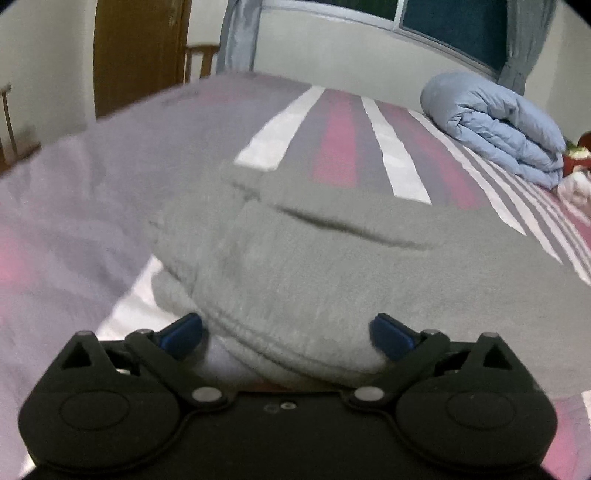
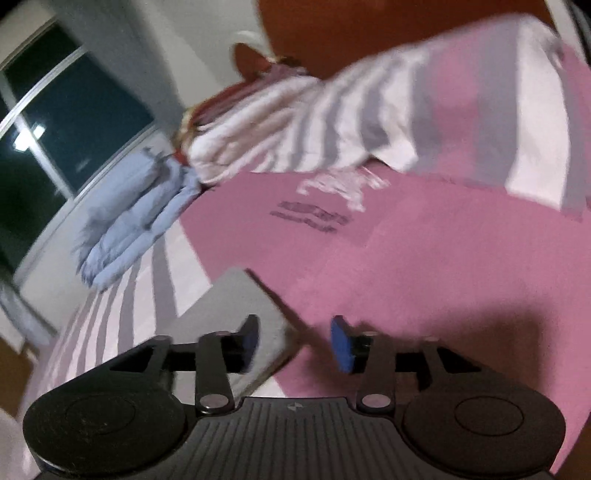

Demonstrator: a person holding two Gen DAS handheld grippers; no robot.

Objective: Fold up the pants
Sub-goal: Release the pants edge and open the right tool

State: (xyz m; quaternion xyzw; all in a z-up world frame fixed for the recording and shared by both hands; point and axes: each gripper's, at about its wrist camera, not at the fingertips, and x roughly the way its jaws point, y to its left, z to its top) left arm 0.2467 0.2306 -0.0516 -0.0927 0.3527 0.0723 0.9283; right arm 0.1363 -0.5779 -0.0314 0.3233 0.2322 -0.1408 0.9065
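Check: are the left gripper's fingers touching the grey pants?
Touching. Left wrist view: both blue fingers press into the bunched grey pants of the left gripper.

A bedroom in a home. A bed [image 1: 110, 206] covered by a sheet striped in pink, grey and white fills most of both views. A rolled pale blue duvet [image 1: 495, 125] lies at its far edge, beneath a dark window [image 1: 450, 22] hung with grey curtains [image 1: 236, 37]. A brown wooden door [image 1: 140, 48] stands in a plain wall, beside what may be a wooden chair [image 1: 201, 59], though blur obscures it.
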